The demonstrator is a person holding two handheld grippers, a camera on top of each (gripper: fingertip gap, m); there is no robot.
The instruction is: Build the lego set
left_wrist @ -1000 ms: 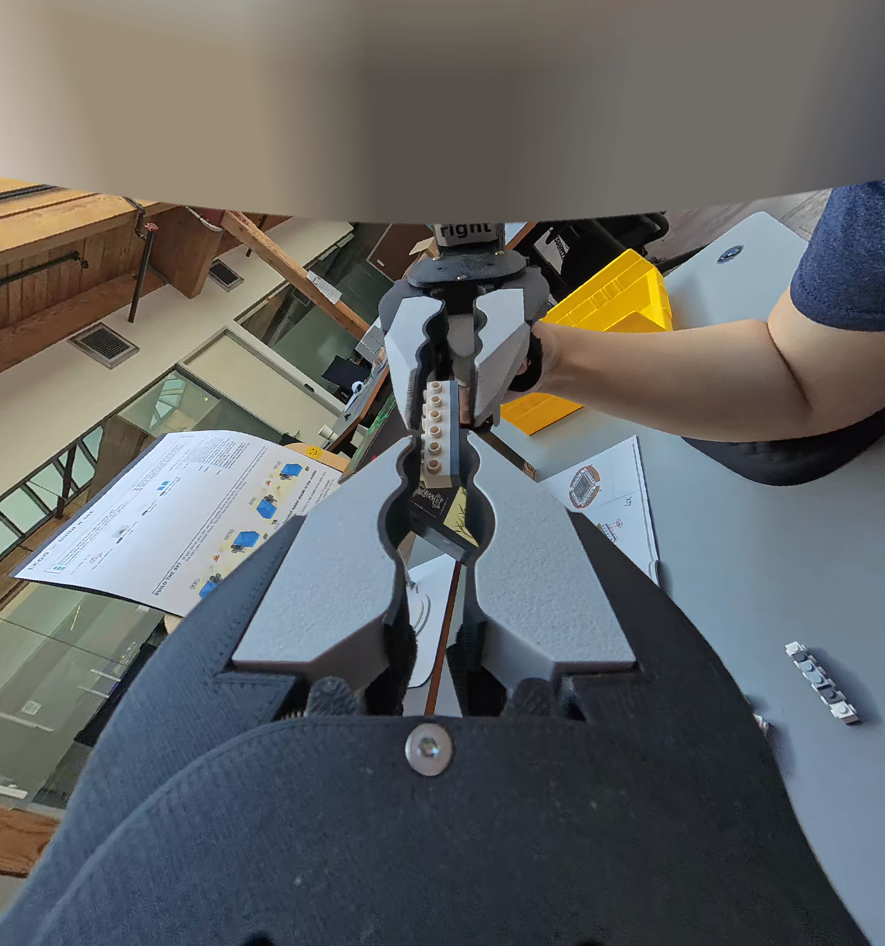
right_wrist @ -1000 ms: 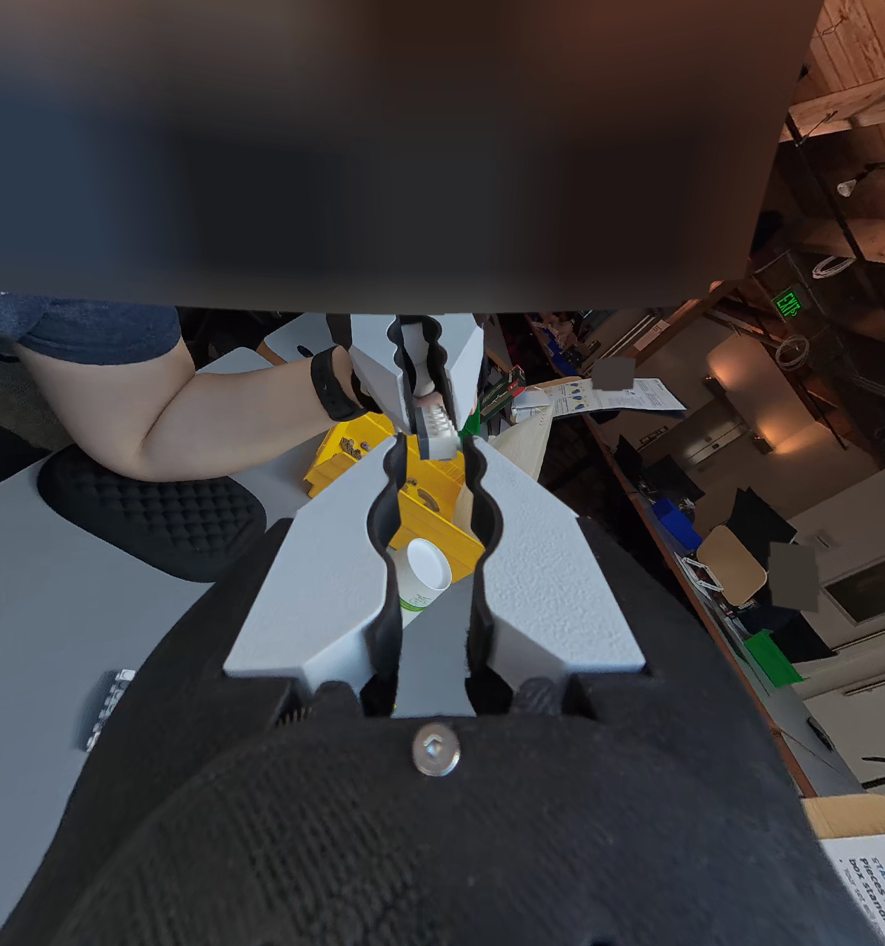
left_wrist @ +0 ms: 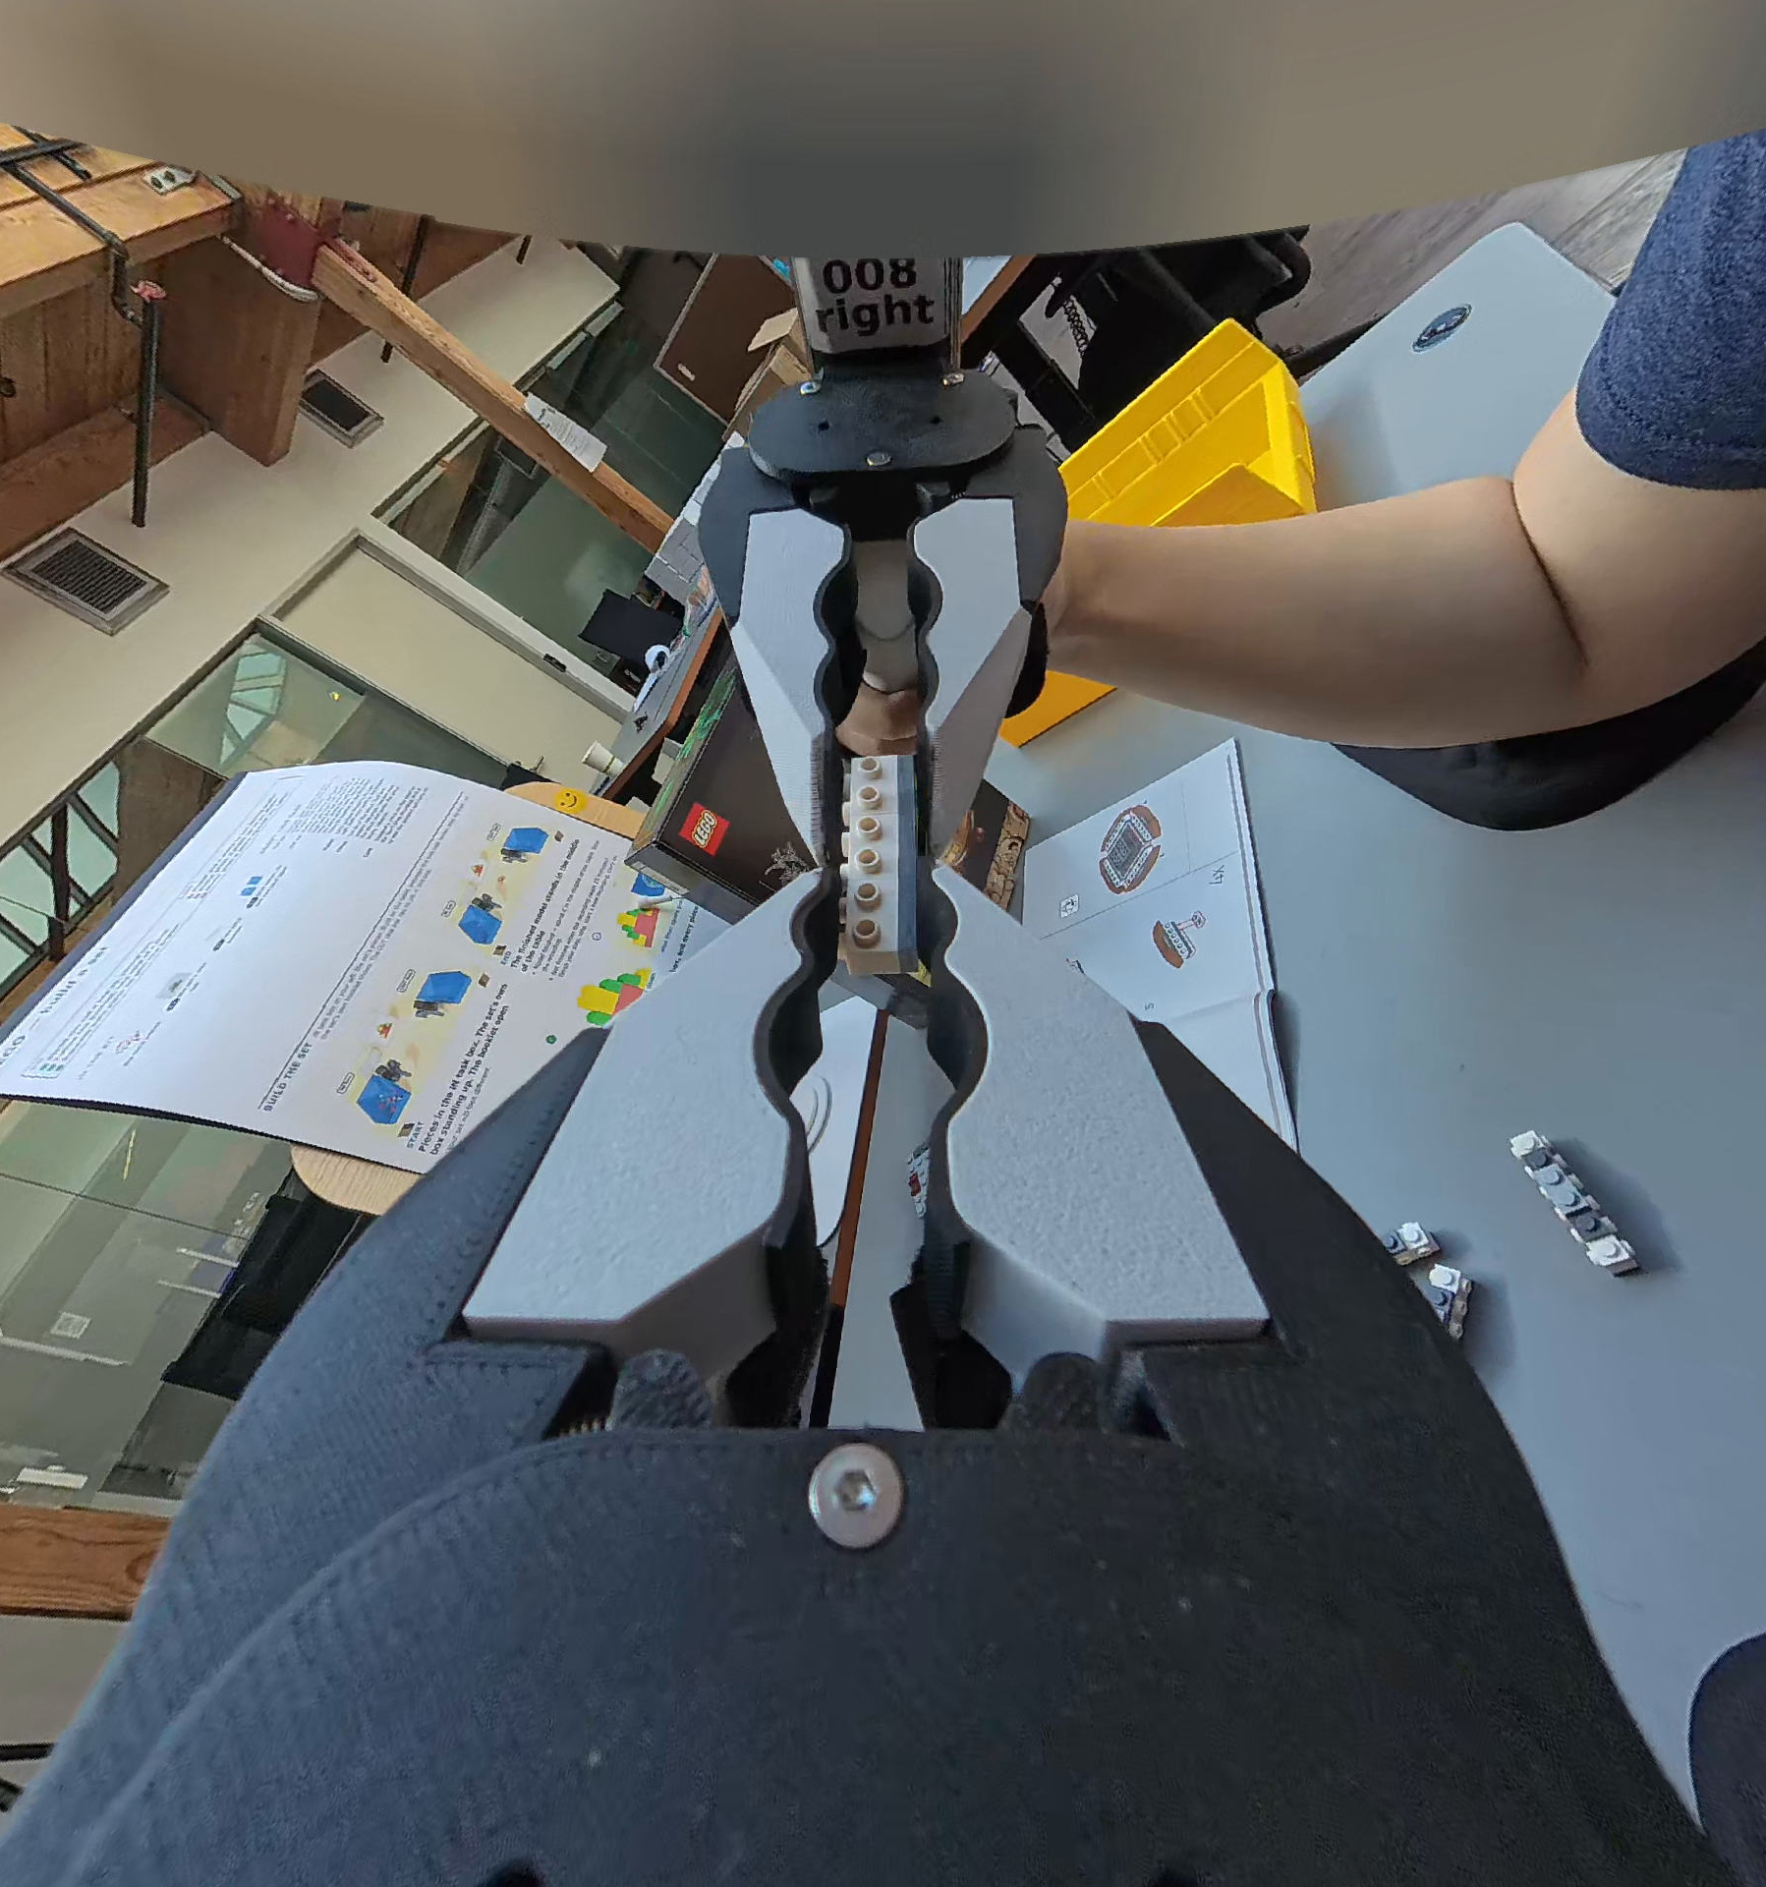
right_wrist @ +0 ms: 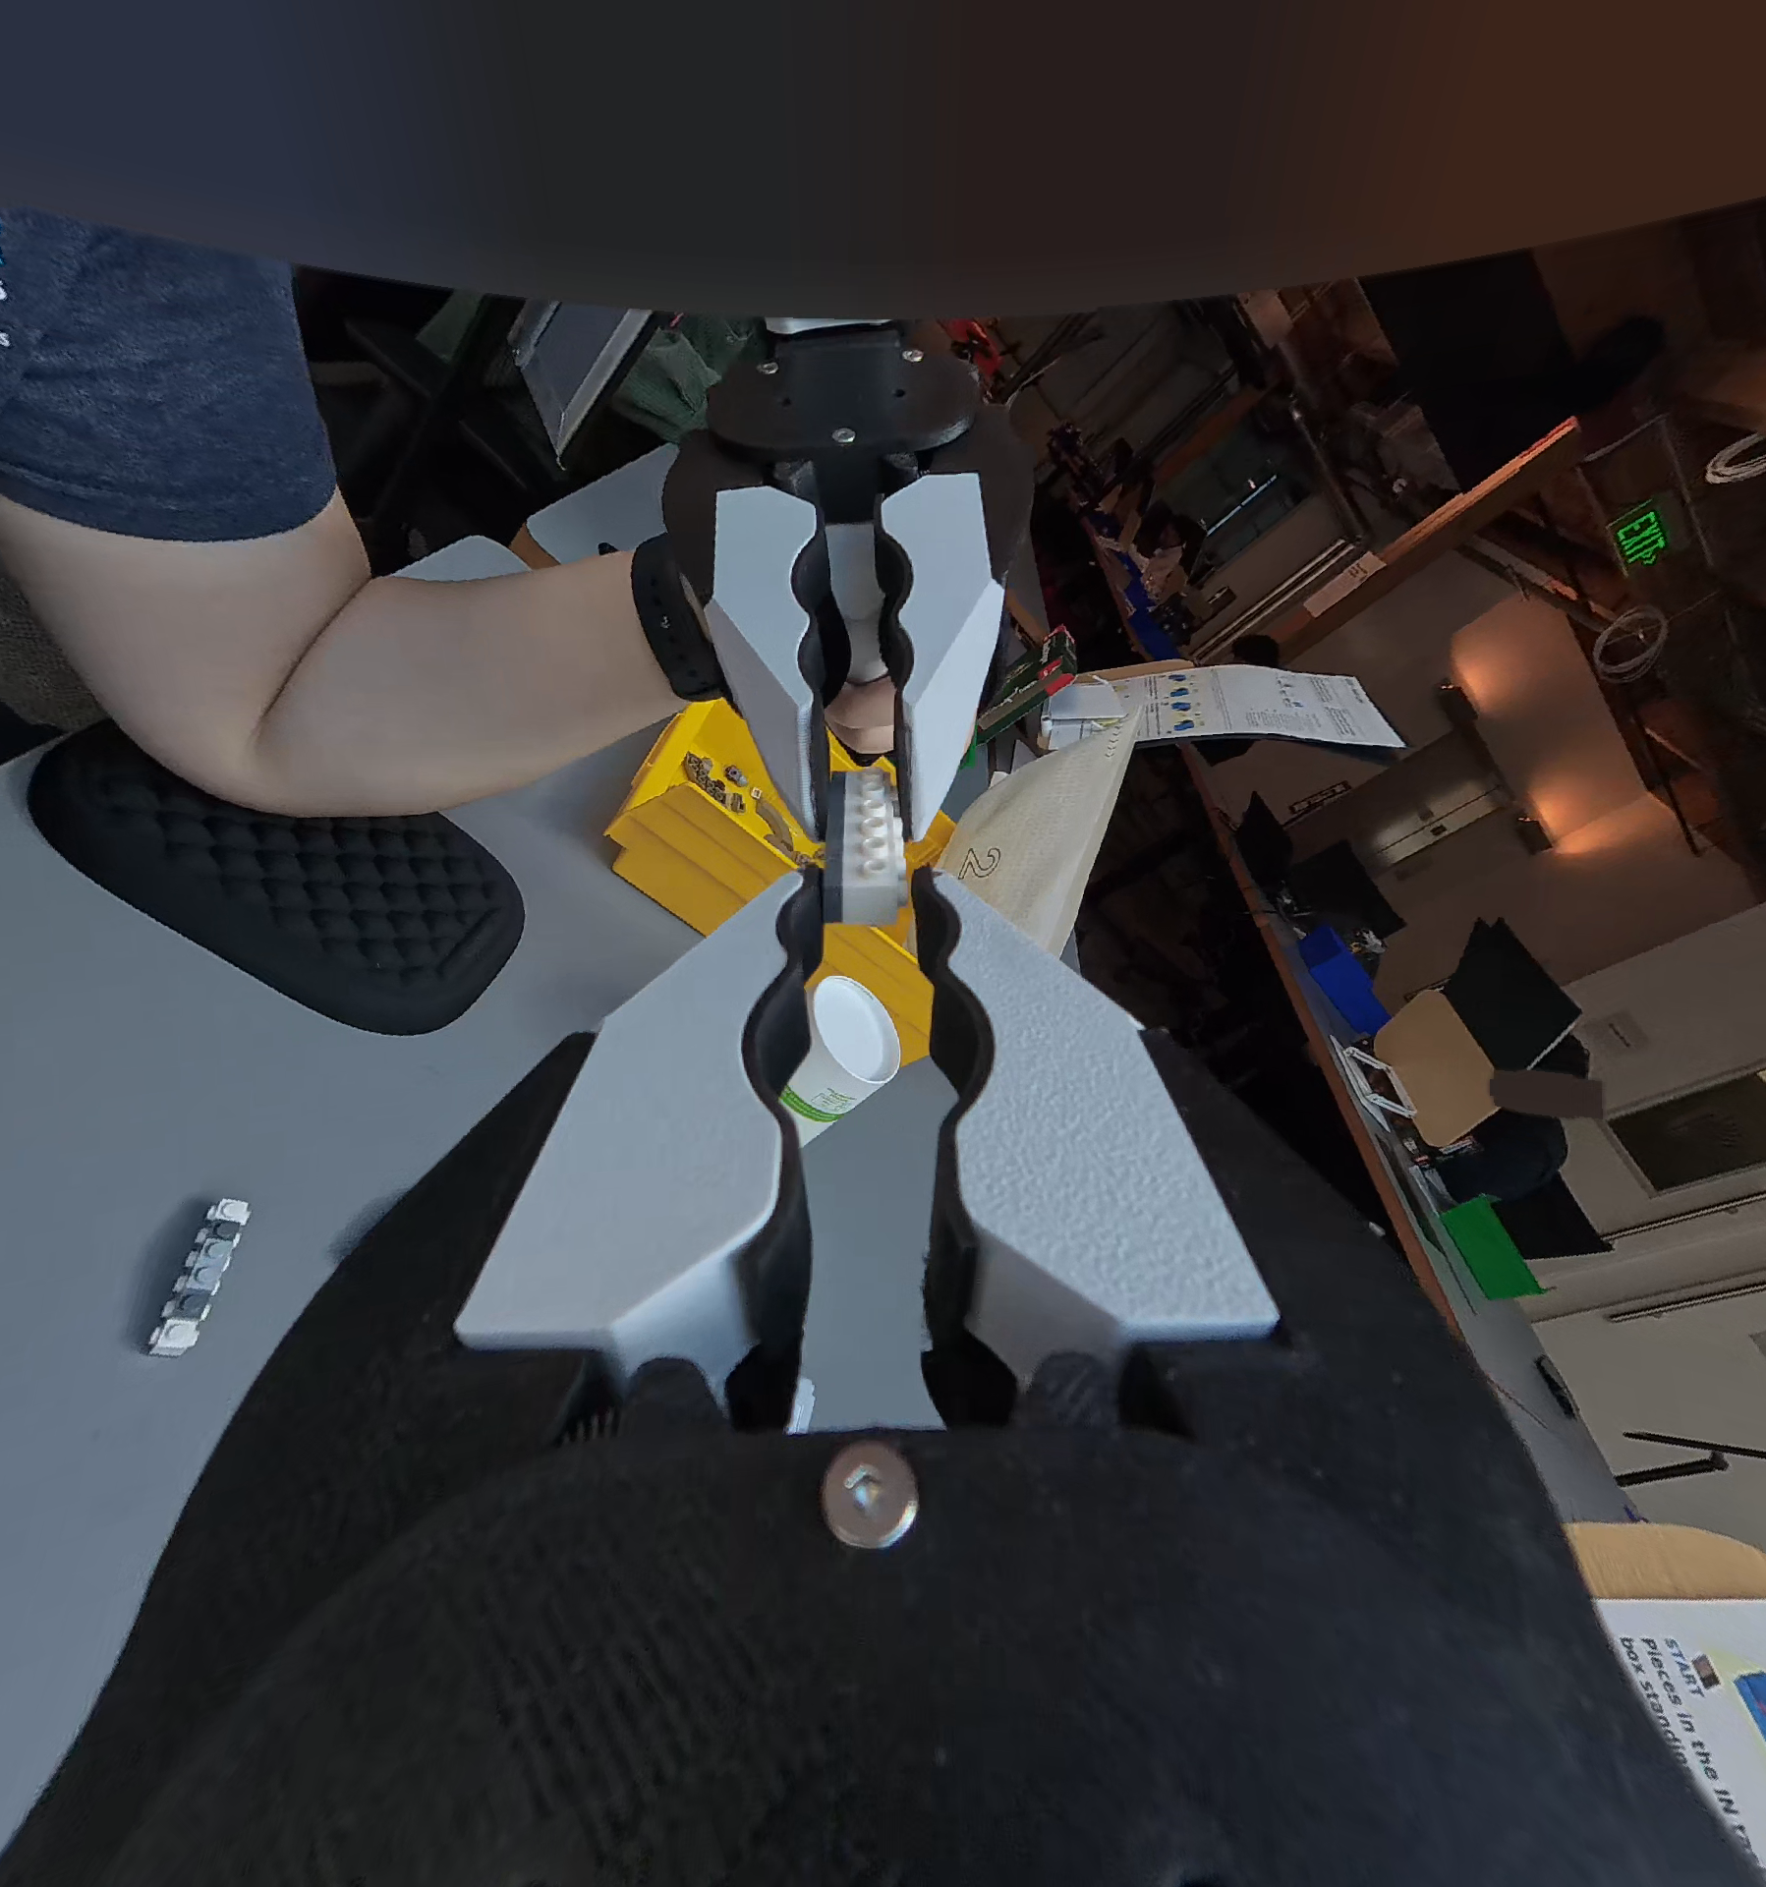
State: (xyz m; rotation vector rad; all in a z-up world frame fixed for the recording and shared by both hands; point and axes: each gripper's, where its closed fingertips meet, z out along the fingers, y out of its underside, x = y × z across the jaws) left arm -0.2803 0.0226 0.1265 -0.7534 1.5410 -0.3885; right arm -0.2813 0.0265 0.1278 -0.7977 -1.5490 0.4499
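A short lego stack (left_wrist: 873,868), tan studded bricks on a dark grey layer, is held in the air between both grippers. My left gripper (left_wrist: 876,904) is shut on its near end. My right gripper (left_wrist: 873,791) faces it from the far side and is shut on the other end. In the right wrist view the same stack (right_wrist: 868,853) looks white and dark grey, with my right gripper (right_wrist: 863,893) on its near end and the left gripper (right_wrist: 858,786) opposite. A grey studded plate strip (left_wrist: 1573,1200) lies on the grey table (left_wrist: 1522,1021); the strip also shows in the right wrist view (right_wrist: 199,1276).
Two small grey pieces (left_wrist: 1425,1266) lie near the strip. An open instruction booklet (left_wrist: 1164,919), a lego box (left_wrist: 725,827) and a printed sheet (left_wrist: 327,950) lie beyond. A yellow bin (right_wrist: 715,848), a paper cup (right_wrist: 848,1052), a black wrist pad (right_wrist: 276,878) and the person's forearm (left_wrist: 1317,613) are around. Left and right tips are no more than a few centimetres apart.
The two grippers have come closer together; each now looks larger in the other's view. The stack sits nearer my left fingertips than before, with both grippers on it.
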